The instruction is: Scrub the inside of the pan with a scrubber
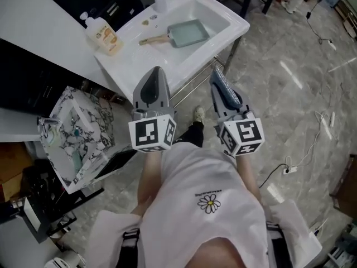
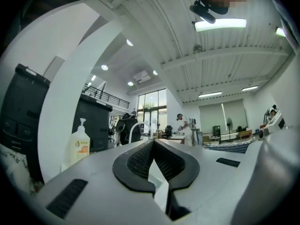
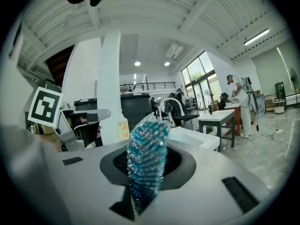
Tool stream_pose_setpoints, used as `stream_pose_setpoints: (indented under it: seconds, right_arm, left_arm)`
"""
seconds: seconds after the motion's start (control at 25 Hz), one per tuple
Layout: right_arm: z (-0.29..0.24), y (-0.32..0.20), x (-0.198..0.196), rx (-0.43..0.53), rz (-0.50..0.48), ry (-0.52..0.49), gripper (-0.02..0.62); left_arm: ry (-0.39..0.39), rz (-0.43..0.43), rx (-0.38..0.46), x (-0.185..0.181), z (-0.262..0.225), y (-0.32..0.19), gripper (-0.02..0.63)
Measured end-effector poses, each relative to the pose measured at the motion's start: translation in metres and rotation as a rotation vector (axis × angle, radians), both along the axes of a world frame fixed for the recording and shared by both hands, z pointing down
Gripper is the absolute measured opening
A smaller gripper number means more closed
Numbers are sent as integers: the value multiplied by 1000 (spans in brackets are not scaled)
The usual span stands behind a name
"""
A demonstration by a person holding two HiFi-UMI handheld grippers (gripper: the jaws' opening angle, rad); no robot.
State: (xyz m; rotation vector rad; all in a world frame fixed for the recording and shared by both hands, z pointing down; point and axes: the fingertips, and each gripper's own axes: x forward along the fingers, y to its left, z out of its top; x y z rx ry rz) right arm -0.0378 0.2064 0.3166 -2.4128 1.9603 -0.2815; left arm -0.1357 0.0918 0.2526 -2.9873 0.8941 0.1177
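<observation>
Well short of the white sink (image 1: 237, 25), the left gripper (image 1: 156, 72) has its jaws pressed together on nothing. The right gripper (image 1: 217, 76) pinches a blue scrubber (image 3: 146, 158), partly buried between its jaws. The pan (image 1: 188, 33) lies in the basin, hidden by the rim from both gripper views.

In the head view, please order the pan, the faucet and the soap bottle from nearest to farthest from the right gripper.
1. Pan, inside the sink, just ahead of the right gripper.
2. Faucet, at the sink's far edge.
3. Soap bottle, at the sink's left end.
</observation>
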Motion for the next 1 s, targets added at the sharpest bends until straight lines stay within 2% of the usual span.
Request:
stream_pose_setpoints:
  seconds: [0.12, 0.36, 0.6, 0.84, 1.0]
  right_arm:
    - [-8, -50, 36, 2, -10, -5, 57]
    - [-16, -135, 107, -30, -28, 3, 57]
    - [-23, -183, 145, -17, -39, 6, 58]
    - [-18, -208, 161, -48, -66, 19, 58]
    - [-17, -227, 168, -58, -128, 32, 58]
  left_arm:
    - [43, 25, -18, 37, -19, -46, 17]
    - [104, -19, -6, 96, -46, -133, 17]
    - [70, -50, -11, 131, -37, -187, 17]
    - [50, -90, -34, 142, -24, -212, 17]
    - [-14, -144, -25, 151, -12, -225, 17]
